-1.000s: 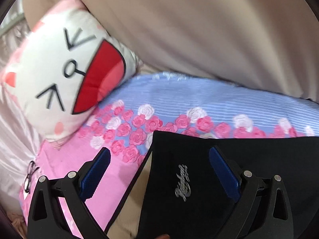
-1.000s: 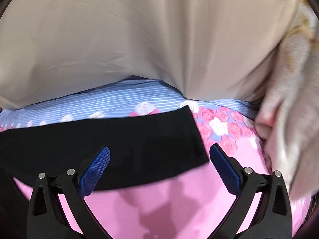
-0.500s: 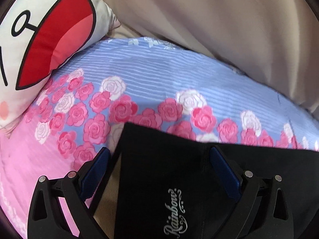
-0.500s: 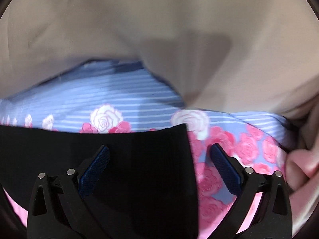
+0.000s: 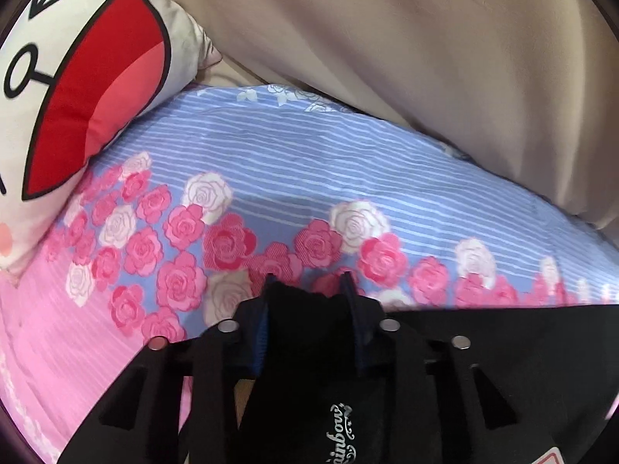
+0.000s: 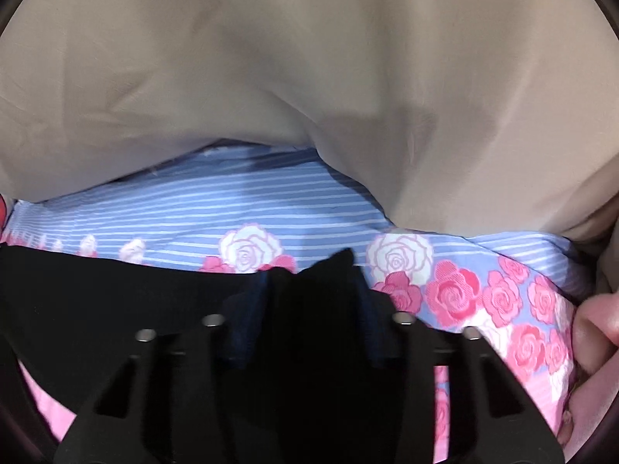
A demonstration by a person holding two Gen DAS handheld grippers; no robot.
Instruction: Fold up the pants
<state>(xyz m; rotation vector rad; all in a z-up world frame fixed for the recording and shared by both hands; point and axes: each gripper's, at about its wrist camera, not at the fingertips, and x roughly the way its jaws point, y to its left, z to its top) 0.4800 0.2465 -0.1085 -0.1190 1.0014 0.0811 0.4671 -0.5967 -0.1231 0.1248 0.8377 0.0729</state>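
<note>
Both tongs are pinching the black pants: my left tongs [image 5: 307,290] are clamped on a bunched corner at one end, my right tongs [image 6: 311,270] on a bunched corner at the other. Blue finger pads [image 5: 262,332] press in on either side of the cloth. The pants [image 5: 503,367] lie flat on the bed sheet [image 5: 309,178], with their far edge running straight across between my two grips, along the row of pink and white roses. Silver script logo [image 5: 340,437] sits on the fabric just behind the left grip. Sheet is blue striped beyond the roses, pink on the near side. Cartoon face pillow [image 5: 77,89] rests on the sheet at far left of the left view, well apart from the pants. Beige blanket [image 6: 309,77] piles up behind the sheet in both views. Pale pinkish fabric [image 6: 595,321] at right edge of right view, blurred, I cannot tell what it is.
</note>
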